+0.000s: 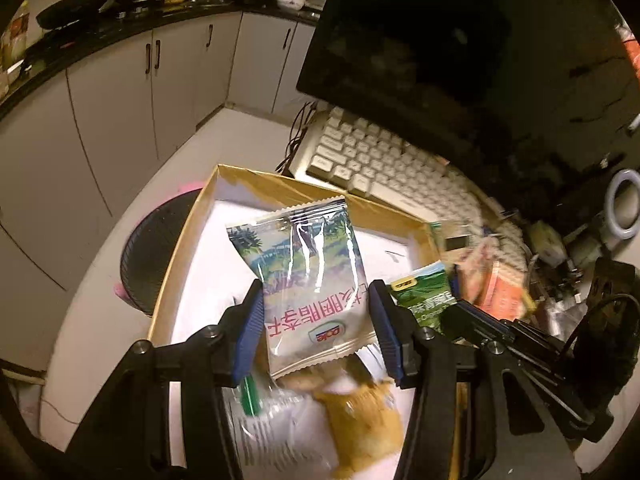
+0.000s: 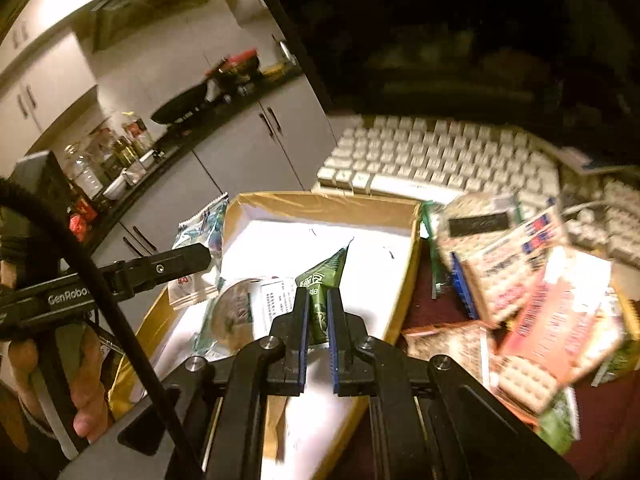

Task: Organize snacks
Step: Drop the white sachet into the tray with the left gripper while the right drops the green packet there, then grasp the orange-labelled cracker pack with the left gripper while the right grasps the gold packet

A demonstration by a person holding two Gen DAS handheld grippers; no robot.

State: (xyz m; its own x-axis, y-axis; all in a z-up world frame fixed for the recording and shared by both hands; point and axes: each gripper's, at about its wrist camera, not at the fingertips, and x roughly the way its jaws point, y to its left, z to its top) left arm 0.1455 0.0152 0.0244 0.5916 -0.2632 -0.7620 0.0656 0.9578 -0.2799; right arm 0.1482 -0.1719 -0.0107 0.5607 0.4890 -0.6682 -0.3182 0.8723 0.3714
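Observation:
My left gripper (image 1: 316, 312) is shut on a white snack packet with a landscape print (image 1: 308, 276), held above the open cardboard box (image 1: 180, 248). The same packet shows in the right wrist view (image 2: 200, 248) at the box's left edge, with the left gripper's finger across it. My right gripper (image 2: 318, 312) is shut on a green snack packet (image 2: 322, 280), held on edge over the box (image 2: 400, 308). That green packet also shows in the left wrist view (image 1: 424, 292). Several packets lie inside the box, among them a round-biscuit packet (image 2: 236, 316) and a yellow one (image 1: 368, 420).
A pile of loose snack packets (image 2: 528, 308) lies right of the box on the dark red table. A white keyboard (image 2: 436, 156) sits behind the box, with a dark monitor (image 1: 420, 36) above it. A black fan (image 1: 156, 252) stands left below the table. Kitchen cabinets lie beyond.

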